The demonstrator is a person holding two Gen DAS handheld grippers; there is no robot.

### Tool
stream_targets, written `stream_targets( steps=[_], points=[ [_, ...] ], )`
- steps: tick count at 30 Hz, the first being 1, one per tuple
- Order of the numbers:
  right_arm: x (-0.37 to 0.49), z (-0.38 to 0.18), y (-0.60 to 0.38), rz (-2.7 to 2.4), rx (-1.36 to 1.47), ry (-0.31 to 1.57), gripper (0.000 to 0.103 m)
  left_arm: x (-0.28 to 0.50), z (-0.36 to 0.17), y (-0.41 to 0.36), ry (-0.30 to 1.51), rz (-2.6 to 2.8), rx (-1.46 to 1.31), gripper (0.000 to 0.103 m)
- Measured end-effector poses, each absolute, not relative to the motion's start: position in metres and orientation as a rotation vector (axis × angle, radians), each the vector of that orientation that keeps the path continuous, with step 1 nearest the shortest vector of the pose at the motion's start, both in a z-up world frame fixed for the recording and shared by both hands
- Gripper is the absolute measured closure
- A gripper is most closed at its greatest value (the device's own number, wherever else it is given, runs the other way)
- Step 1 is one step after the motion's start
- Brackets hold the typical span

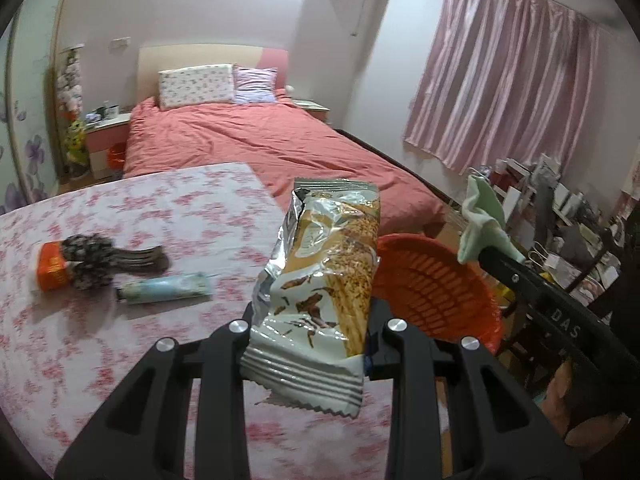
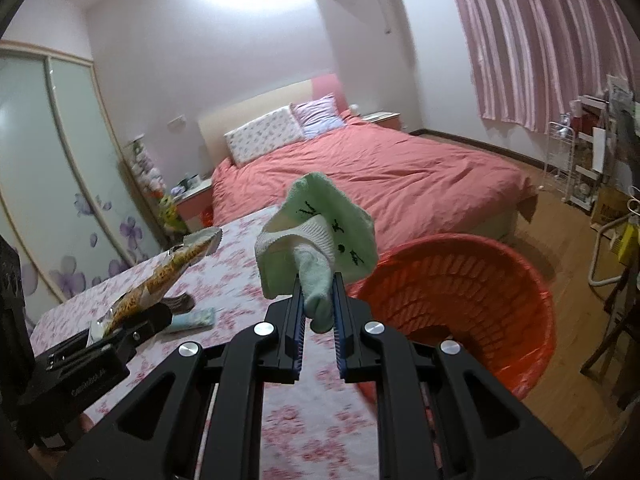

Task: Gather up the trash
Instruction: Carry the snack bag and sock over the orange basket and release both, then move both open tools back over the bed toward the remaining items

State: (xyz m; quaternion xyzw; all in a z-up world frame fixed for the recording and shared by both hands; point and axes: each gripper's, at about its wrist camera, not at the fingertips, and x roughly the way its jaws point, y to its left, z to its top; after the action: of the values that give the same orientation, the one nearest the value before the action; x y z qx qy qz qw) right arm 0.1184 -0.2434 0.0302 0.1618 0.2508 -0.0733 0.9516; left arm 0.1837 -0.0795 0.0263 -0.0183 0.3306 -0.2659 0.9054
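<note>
A light, crinkly snack wrapper [image 1: 324, 280], best gripped at its crimped seam, is clamped in the left gripper [image 1: 310, 344] near the orange basket [image 1: 432, 280], while a soft green sock [image 2: 320, 240] is pinched in the right gripper [image 2: 318, 312].

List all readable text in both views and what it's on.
"DAS": right gripper, on its arm.
Left gripper body: white print, too blurred.
Green cloth: dark embroidered marks, unreadable.
Snack wrapper: print, nothing legible.
Orange box, blue tube: too blurred.
</note>
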Motion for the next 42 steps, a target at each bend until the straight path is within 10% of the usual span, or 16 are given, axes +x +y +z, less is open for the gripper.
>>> stream_targets(
  steps=[19, 23, 42],
  points=[
    [0.120, -0.008, -0.337, -0.312, 0.478, 0.520, 0.090, 0.195, -0.020, -0.224, 0.777, -0.758, 0.060, 0.069],
    [0.126, -0.021, -0.346, -0.317, 0.519, 0.548, 0.080, 0.200, -0.037, -0.238, 0.810, -0.749, 0.085, 0.046],
    [0.135, -0.032, -0.326, -0.293, 0.484, 0.640, 0.043, 0.217, -0.051, -0.152, 0.799, -0.513, 0.107, 0.013]
  ],
)
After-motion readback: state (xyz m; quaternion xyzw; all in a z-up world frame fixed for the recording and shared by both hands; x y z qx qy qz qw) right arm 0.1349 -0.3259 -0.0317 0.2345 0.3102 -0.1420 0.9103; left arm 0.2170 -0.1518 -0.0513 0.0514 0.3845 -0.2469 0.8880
